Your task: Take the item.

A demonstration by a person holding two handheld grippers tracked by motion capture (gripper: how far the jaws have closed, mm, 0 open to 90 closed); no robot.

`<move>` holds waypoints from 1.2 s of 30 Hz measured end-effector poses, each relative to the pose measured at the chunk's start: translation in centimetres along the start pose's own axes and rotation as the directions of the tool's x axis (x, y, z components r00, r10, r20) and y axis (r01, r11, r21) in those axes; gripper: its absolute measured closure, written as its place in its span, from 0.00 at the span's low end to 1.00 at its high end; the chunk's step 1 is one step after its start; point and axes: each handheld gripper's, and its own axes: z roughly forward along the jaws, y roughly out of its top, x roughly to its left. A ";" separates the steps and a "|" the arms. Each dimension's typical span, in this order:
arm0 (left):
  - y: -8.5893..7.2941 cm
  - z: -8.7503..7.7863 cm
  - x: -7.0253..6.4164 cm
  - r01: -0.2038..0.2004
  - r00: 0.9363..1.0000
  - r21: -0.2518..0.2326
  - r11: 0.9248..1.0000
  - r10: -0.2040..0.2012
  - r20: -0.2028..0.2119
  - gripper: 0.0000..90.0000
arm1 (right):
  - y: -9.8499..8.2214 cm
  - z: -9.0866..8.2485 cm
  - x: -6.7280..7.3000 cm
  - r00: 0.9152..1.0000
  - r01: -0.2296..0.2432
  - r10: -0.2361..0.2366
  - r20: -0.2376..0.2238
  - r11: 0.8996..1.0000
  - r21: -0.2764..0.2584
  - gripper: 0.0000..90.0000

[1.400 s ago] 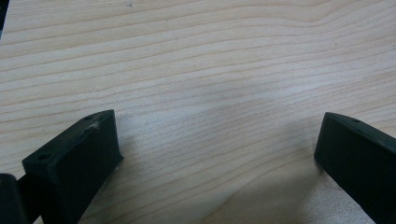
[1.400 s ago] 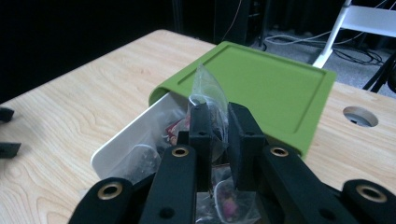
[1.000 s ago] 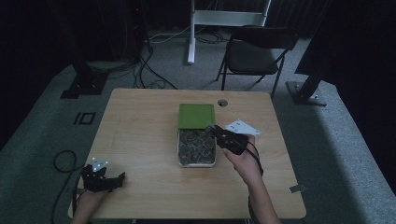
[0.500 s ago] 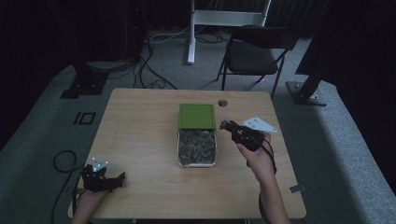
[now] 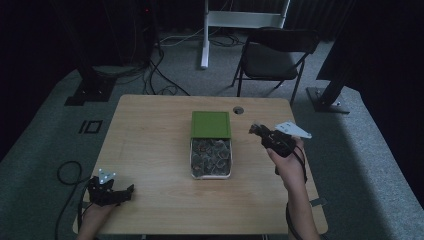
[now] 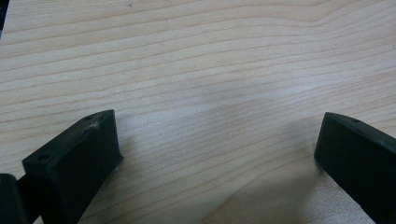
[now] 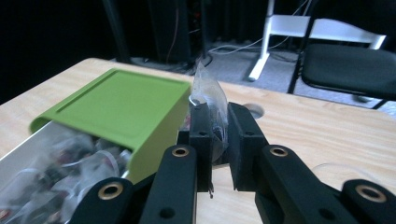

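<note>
My right claw (image 7: 218, 135) is clenched on a small clear packet (image 7: 208, 95), crinkly plastic with something dark inside, its top sticking up in a thin translucent peak between the two blocky black jaws. I hold it above the counter (image 5: 150, 150), just to the right of the tin (image 5: 211, 159). The tin is a shallow rectangular tray of dull metal, heaped with more of the same shiny wrapped packets. A smooth matte green lid (image 5: 211, 124) with rounded corners is slid back over its far end. My left claw (image 6: 219, 154) sits released at the near left corner, its square jaws wide apart with bare wood between them.

The counter is pale wood with long wavy grain and a round cable hole (image 5: 238, 109) near the far edge. Around it lies grey carpet (image 5: 50, 150), with a black folding chair (image 5: 277, 55), a white stand (image 5: 240, 20) and loose cables (image 5: 160, 75) in the dark beyond.
</note>
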 end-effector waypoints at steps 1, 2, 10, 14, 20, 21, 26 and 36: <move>0.0 0.0 0.0 0.000 1.000 0.000 1.000 0.000 0.000 0.01 | 0.1 -0.1 -0.3 1.000 -0.007 0.007 0.001 1.000 -0.003 0.91; 0.0 0.0 0.0 0.000 1.000 0.000 1.000 0.000 0.000 0.01 | 0.2 -0.1 -0.6 1.000 -0.015 0.015 0.009 1.000 -0.013 0.91; 0.0 0.0 0.0 0.000 1.000 0.000 1.000 0.000 0.000 0.01 | 0.6 -0.4 -3.2 0.996 -0.043 0.046 0.076 0.998 -0.040 0.91; 0.0 0.0 0.0 0.000 1.000 0.000 1.000 0.000 0.000 0.01 | 0.6 -0.2 -4.6 0.992 -0.059 0.064 0.109 0.997 -0.045 0.91; 0.0 0.0 0.0 0.000 1.000 0.001 1.000 0.000 0.000 0.01 | 0.3 0.2 -6.4 0.985 -0.091 0.095 0.142 0.995 -0.040 0.91; 0.0 0.0 0.0 0.001 1.000 0.001 1.000 -0.001 0.000 0.01 | 0.2 0.2 -6.7 0.984 -0.098 0.102 0.144 0.995 -0.035 0.91; 0.0 0.0 0.0 0.000 1.000 0.001 1.000 0.000 0.000 0.01 | -0.3 0.3 -7.7 0.979 -0.117 0.118 0.168 0.993 -0.019 0.91; 0.0 0.0 0.0 0.000 1.000 0.001 1.000 0.000 0.000 0.01 | -1.5 0.9 -8.5 0.974 -0.142 0.136 0.182 0.990 0.017 0.91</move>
